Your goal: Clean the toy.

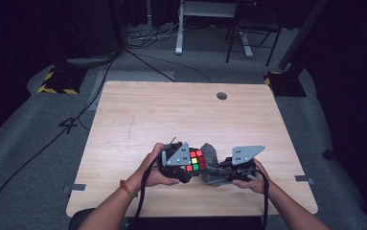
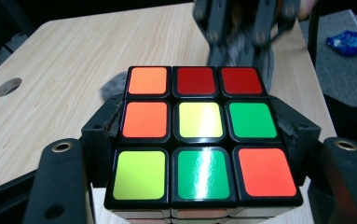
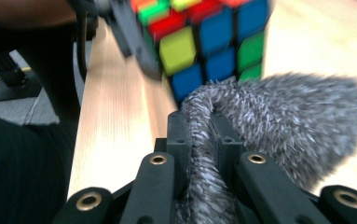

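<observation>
- Rubik's cube point(image 2: 199, 135) clamped in the left tongs point(image 1: 183, 165), jaws pressed against two opposite sides, leaving the top face bare and reachable.
- Held just above the near middle of the tabletop point(image 1: 171, 110), presumably to keep every side free for wiping.
- Grey fluffy cloth point(image 3: 278, 126) pinched tight in the right tongs point(image 1: 219, 172), a fold squeezed between the narrow jaws, the loose bulk bunched ahead like a pad.
- Cloth pressed against the cube's side next to the blue stickers point(image 3: 218, 46), apparently touching.
- Both hands point(image 1: 159, 167) drawn close together, likely for steady pressure during cleaning.
</observation>
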`<state>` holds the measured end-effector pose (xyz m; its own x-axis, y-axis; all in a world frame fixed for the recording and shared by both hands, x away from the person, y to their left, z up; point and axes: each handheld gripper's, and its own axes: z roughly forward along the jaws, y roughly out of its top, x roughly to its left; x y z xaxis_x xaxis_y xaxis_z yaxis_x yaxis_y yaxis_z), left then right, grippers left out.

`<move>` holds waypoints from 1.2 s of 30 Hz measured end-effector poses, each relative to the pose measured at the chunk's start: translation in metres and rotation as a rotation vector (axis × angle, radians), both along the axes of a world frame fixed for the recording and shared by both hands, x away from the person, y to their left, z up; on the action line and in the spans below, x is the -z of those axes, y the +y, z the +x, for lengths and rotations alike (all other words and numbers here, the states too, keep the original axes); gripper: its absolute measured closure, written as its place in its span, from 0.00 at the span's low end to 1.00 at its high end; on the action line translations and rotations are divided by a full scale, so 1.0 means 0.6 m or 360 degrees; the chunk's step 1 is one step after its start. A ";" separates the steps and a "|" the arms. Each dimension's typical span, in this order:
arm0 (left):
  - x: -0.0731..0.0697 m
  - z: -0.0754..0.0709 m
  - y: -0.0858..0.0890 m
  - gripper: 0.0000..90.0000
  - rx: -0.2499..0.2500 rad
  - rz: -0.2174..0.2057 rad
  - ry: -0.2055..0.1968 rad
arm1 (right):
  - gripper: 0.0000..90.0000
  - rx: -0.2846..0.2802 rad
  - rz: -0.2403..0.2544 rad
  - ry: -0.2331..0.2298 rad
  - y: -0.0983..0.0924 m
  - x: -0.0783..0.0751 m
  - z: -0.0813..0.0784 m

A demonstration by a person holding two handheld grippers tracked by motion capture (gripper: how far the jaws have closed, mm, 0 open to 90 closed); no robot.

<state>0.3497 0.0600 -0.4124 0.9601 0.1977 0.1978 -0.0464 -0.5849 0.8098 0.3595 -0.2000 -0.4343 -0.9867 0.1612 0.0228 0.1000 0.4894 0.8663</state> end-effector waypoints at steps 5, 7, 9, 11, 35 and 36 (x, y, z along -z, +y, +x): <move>0.013 0.000 -0.013 0.37 0.0018 0.0090 0.0002 | 0.90 -0.0066 0.0235 -0.0014 -0.020 -0.033 -0.010; 0.018 -0.001 -0.018 0.37 0.0022 0.0128 -0.0009 | 0.90 -0.0087 0.0256 -0.0040 -0.020 -0.040 -0.017; 0.020 -0.001 -0.019 0.37 0.0024 0.0145 -0.0003 | 0.90 -0.0090 0.0291 -0.0050 -0.022 -0.045 -0.020; 0.019 -0.001 -0.018 0.37 0.0034 0.0115 0.0006 | 0.90 -0.0090 0.0312 -0.0047 -0.023 -0.047 -0.020; 0.012 0.000 -0.014 0.37 0.0042 0.0013 0.0041 | 0.90 -0.0001 0.0197 -0.0047 -0.008 -0.017 -0.010; 0.012 0.000 -0.014 0.37 0.0044 0.0011 0.0043 | 0.90 0.0002 0.0206 -0.0051 -0.008 -0.016 -0.011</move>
